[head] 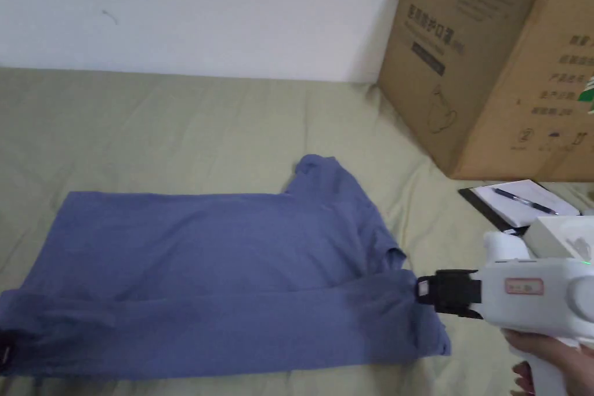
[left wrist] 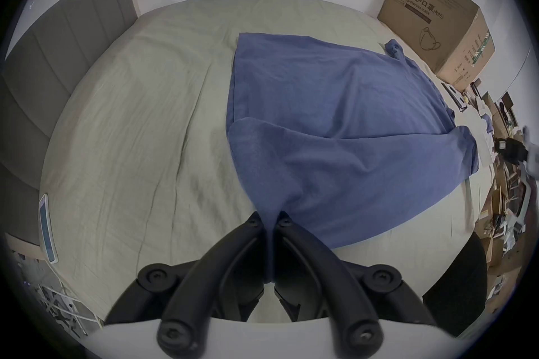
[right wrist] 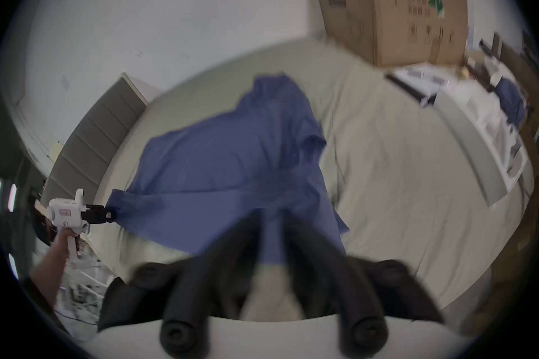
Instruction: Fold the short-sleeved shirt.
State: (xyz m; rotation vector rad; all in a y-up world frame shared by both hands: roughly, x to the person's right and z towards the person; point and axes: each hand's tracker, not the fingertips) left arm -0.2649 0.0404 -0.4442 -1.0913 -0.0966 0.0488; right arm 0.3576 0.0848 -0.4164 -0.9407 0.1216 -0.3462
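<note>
My head view looks down at the bed (head: 174,119); both tool views sit low, close, sharing the shirt (left wrist: 335,114).

Bed with wrinkled pale-green sheet (head: 174,124) carries blue short-sleeved shirt (head: 220,252), brown cardboard box (head: 493,61), black clipboard with white paper and pen (head: 525,203).
</note>
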